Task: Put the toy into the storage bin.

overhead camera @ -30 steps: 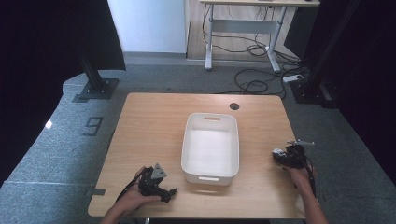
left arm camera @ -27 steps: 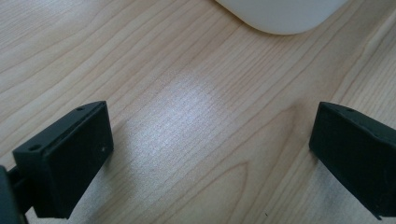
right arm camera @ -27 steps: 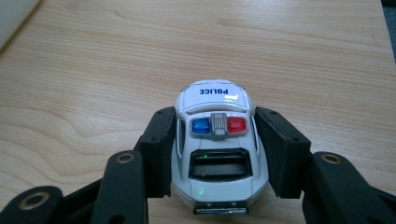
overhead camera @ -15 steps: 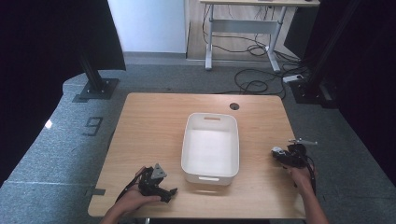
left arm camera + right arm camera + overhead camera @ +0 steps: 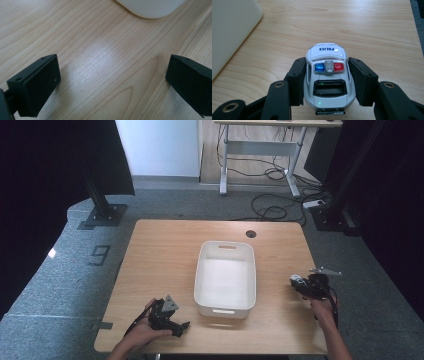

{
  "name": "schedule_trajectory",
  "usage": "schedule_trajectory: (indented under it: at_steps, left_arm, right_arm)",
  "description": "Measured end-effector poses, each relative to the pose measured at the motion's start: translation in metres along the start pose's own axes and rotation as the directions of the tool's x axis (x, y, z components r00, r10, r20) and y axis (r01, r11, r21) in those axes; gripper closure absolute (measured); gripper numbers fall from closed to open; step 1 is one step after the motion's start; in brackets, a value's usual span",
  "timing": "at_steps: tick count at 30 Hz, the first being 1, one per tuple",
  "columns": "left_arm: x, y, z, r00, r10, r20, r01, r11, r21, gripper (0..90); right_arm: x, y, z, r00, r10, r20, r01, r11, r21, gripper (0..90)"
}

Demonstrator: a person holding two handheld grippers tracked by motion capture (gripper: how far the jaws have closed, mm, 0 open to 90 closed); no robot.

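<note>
Right gripper view: we see the toy police car [image 5: 327,75] at lower centre of the frame, its two sides between the black jaws, which press flat on its doors. We judge it a small, light, rigid toy with a glossy shell, so likely slippery; the roof light bar looks like the delicate part, and the wheels would let it roll if set down carelessly. The flat flanks are the sensible place to hold, and that is where the right gripper [image 5: 327,82] pinches it, partly closed.

High view: this gripper [image 5: 311,285] sits at the right edge of the table [image 5: 165,250], beside the white bin [image 5: 225,272].

Left gripper view: the left gripper [image 5: 112,82] stands spread wide over bare wood, holding nothing; the bin's corner [image 5: 150,7] shows at upper right of the frame.
</note>
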State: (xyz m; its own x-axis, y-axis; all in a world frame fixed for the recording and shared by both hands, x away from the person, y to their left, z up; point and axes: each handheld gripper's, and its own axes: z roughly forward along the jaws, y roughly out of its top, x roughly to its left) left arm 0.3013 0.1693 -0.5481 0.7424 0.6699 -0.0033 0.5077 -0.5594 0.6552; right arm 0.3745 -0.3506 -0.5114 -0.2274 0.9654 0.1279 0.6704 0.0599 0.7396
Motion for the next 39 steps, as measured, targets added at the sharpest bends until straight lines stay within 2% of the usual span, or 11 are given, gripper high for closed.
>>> schedule_trajectory:
  at_steps: [24, 39]
  left_arm:
    - [0.0, 0.0, 0.0, 1.0, 0.001, 0.001, -0.001, 1.0, 0.0, 0.0]
    - [0.0, 0.0, 0.0, 1.0, 0.001, 0.001, -0.001, 1.0, 0.001, 0.0]
  right_arm:
    - [0.013, 0.011, -0.017, 0.9995, -0.004, -0.03, 0.002, 0.998, -0.056, 50.0]
    - [0.025, 0.017, -0.026, 0.9983, -0.025, -0.053, 0.02, 0.996, -0.089, 50.0]
